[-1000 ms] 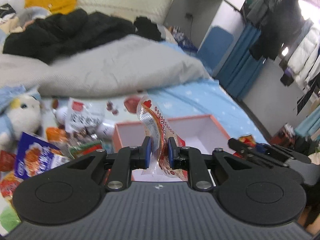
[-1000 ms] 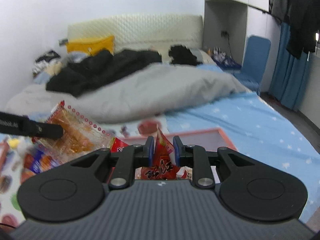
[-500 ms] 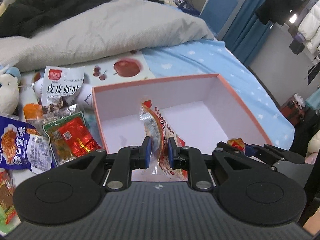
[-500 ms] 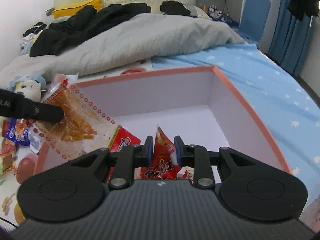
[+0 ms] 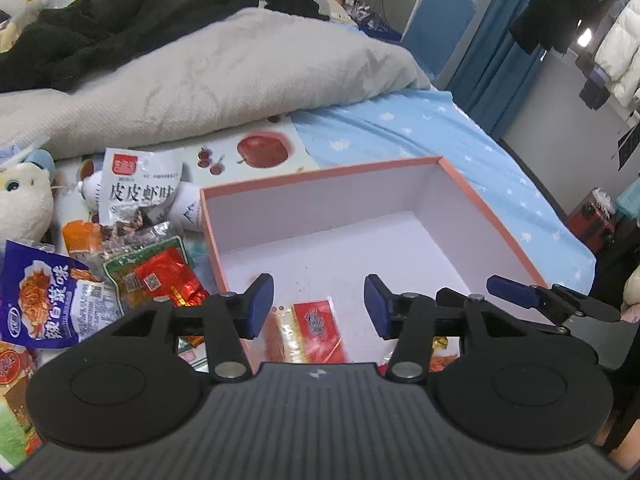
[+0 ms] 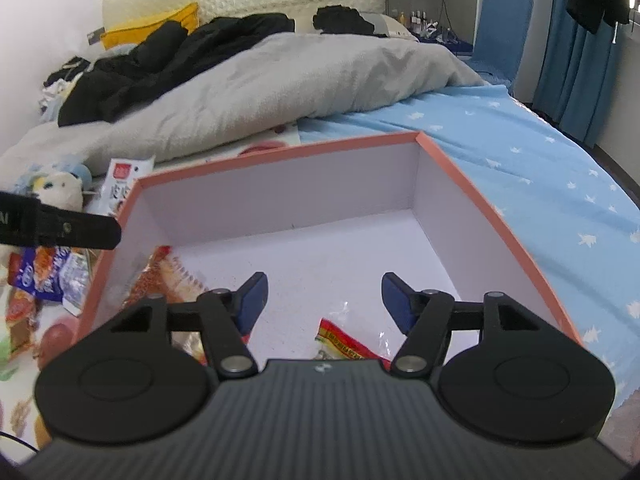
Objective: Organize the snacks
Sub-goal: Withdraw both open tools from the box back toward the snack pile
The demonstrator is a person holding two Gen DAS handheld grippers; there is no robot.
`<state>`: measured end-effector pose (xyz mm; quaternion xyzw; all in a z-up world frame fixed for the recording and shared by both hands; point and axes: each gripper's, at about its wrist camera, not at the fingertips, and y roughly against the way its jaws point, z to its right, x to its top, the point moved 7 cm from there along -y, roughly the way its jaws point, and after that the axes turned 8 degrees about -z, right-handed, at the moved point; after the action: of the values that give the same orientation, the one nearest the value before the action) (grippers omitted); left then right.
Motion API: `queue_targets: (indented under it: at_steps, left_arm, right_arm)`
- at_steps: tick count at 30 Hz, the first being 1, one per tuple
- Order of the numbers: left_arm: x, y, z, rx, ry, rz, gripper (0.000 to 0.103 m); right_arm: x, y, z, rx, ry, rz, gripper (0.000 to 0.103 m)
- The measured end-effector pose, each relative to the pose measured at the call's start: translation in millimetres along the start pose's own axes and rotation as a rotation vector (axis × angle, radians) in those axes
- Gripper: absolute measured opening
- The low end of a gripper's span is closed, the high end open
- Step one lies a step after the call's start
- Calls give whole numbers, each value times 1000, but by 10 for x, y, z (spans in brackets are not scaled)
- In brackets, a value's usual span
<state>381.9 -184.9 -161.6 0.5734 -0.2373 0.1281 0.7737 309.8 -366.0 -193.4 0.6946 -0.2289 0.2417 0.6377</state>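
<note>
1. The box [image 5: 496, 216] sits on the bed with my two packets lying loose on its floor near the front wall: the clear orange-red packet [image 5: 308, 332] under the left gripper [image 5: 319, 305], the red packet [image 6: 344, 342] under the right gripper [image 6: 325, 300]. Both grippers have just been opening, jaws now spread, nothing pinched.
2. I judge the first risk is snagging: a finger pulled back low could catch a crinkled packet edge and flick it out over the front wall.
3. The two grippers hang close together over the same corner, so lifting both at once could knock them together.
4. The box has light card walls; a bump on the rim could slide or tip it on the soft bedding.
5. The remaining snacks [image 5: 100, 280] overlap in a pile left of the box, so my next pinch may take two, or slip off glossy foil.
</note>
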Motion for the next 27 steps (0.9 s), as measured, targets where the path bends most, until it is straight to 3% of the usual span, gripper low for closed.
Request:
queue_targets:
  at_steps: [13, 21, 27]
  left_arm:
    - [63, 784, -197, 2, 10, 157, 56]
    - [-33, 1231, -416, 20, 32, 241, 56]
    - [-176, 1416, -682, 95, 33, 282, 56]
  right_arm:
    - [351, 582, -311, 65, 1, 165, 65]
    - [401, 910, -655, 112, 31, 248, 65]
    - [365, 1034, -918, 98, 79, 281, 65]
